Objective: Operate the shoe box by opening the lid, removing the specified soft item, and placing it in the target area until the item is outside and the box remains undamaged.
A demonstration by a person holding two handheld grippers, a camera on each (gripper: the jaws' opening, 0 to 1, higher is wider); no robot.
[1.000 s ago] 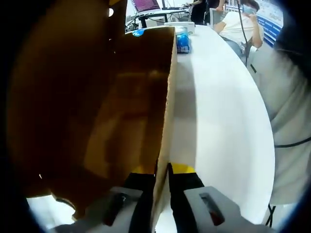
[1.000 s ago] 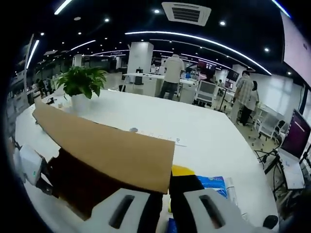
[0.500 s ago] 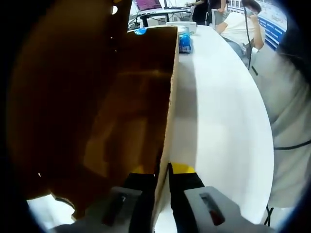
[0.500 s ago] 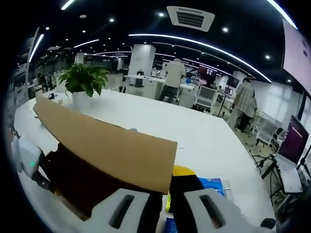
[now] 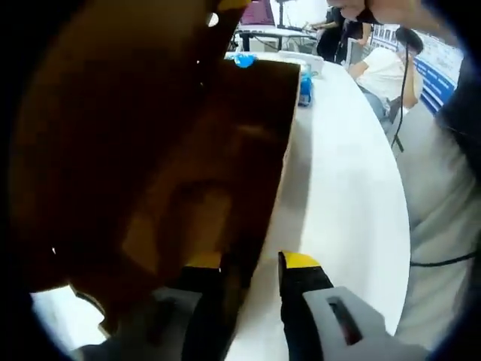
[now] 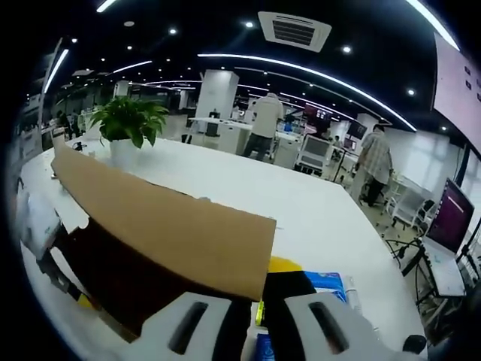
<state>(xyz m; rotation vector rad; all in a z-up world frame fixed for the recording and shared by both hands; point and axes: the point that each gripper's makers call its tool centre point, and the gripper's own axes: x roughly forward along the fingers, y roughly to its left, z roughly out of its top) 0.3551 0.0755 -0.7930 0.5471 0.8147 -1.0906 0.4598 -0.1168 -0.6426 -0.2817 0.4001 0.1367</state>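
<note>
Shoe box lid (image 6: 165, 233) up | R tongs (image 6: 255, 316) pinch lid edge | L tongs (image 5: 252, 289) spread by box wall (image 5: 255, 203) | risk: hard pull rips card, box slides on table (image 5: 338, 195)

The box (image 5: 150, 173) is brown cardboard, its lid (image 6: 165, 226) paler tan (darker inside). Jaw tips are yellow over black. The table (image 6: 301, 203) is white, a blue packet (image 6: 331, 284) right of the claw, green plant (image 6: 131, 120) beyond.
</note>
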